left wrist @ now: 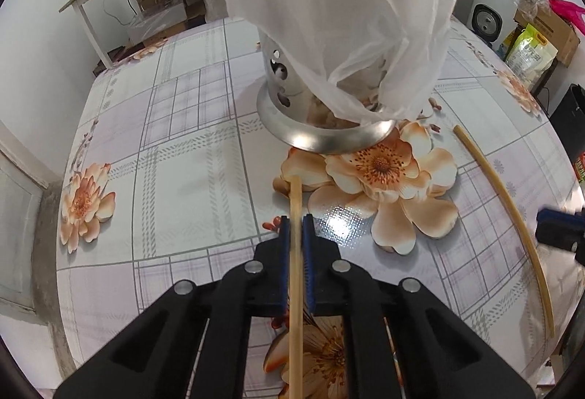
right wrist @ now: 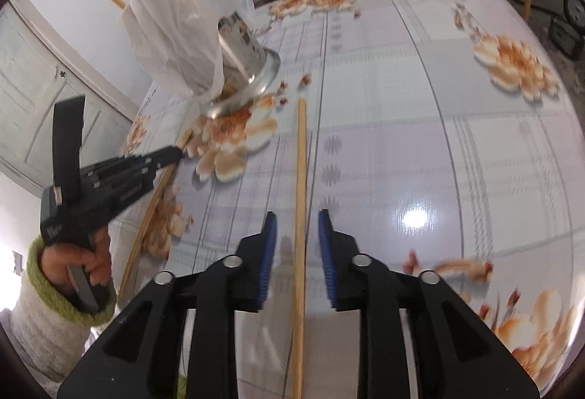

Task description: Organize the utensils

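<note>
Left wrist view: left gripper [left wrist: 296, 220] clamps a chopstick [left wrist: 295, 274] over floral tablecloth [left wrist: 175, 150]; right gripper [right wrist: 297, 216] parted.

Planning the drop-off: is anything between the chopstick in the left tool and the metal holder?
Nothing lies on the tablecloth between the chopstick in the left tool and the metal holder. A white plastic bag drapes over the holder's top.

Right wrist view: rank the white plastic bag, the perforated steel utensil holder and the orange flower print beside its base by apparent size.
1. White plastic bag, clearly largest.
2. Perforated steel utensil holder and orange flower print: alike in spread; the bag hides part of the holder, so unranked.
</note>
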A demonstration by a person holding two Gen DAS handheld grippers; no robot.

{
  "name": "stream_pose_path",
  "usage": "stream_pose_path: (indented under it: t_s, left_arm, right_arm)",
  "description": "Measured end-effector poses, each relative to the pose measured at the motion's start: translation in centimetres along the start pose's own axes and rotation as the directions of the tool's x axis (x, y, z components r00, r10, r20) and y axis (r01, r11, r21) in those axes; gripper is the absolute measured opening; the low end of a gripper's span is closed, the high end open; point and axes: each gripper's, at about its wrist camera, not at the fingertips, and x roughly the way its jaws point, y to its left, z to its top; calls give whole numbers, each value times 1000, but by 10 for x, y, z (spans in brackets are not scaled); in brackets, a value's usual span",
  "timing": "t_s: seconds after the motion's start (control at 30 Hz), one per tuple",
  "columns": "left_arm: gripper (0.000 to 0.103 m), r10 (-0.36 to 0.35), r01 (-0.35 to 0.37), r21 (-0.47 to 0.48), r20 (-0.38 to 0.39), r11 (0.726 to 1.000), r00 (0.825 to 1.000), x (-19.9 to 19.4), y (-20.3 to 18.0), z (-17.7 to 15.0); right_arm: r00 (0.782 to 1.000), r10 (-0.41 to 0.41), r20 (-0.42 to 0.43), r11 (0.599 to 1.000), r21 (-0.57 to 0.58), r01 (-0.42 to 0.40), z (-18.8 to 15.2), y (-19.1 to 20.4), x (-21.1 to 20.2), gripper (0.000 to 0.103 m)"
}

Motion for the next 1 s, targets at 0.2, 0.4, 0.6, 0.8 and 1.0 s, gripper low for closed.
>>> stream_pose_path:
  t_s: [0.2,0.4,0.6,0.8,1.0]
  left_arm:
    - [6,4,-4,-24,12,1000,1000,-2,1,-4]
    - [6,6,-5,-25,17,1000,1000,-4,1,-7]
    - [6,8,-7,-24,19,1000,1000,-5,1,-9]
    - [6,11,-11,-19,21,1000,1000,-6,0,-9]
    - [6,13,-12,-17,23,1000,1000,-6,0,-10]
  right_arm:
    - [997,-82,2,994,-75,82,22,16,21,27]
    - [987,-161,-5,973,-169,158,32,34,44,27]
    - [974,-228,6,948,-227,223,34,44,52,26]
    - [965,-263,16,933,-252,259,35,50,54,9]
    - [975,-220,5,957,-194,217,40,44,51,4]
